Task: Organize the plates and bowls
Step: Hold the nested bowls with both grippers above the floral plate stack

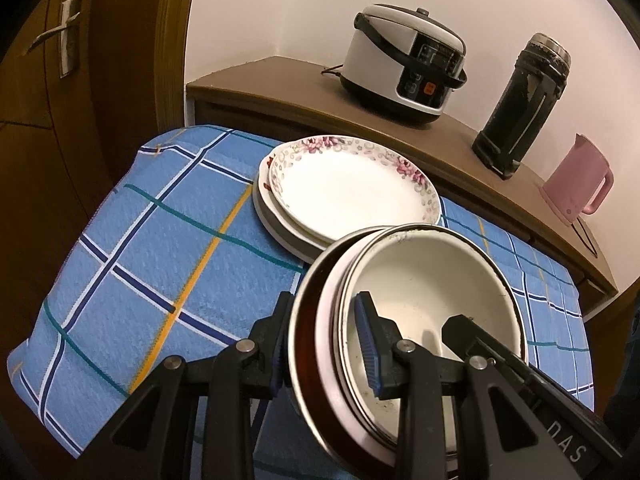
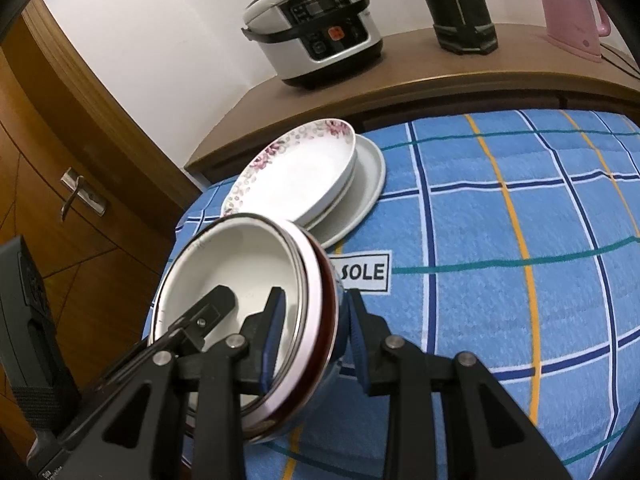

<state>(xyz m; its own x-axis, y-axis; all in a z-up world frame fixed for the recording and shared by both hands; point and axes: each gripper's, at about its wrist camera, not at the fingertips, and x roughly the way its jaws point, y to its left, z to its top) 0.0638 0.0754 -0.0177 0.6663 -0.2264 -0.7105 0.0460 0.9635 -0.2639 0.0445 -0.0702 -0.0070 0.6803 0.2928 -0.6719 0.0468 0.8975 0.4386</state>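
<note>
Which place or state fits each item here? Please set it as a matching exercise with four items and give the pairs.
1. stack of bowls
2. floral plate
3. rice cooker
4. pink kettle

A. at the right end of the wooden cabinet
B. on top of the plates on the checked cloth
C. clamped at opposite rims by both grippers
D. on the cabinet, left of the dark flask

Pairs: 1-C, 2-B, 3-D, 4-A

Blue plaid cloth (image 1: 160, 264) — floral-rimmed white plate (image 1: 352, 184)
</note>
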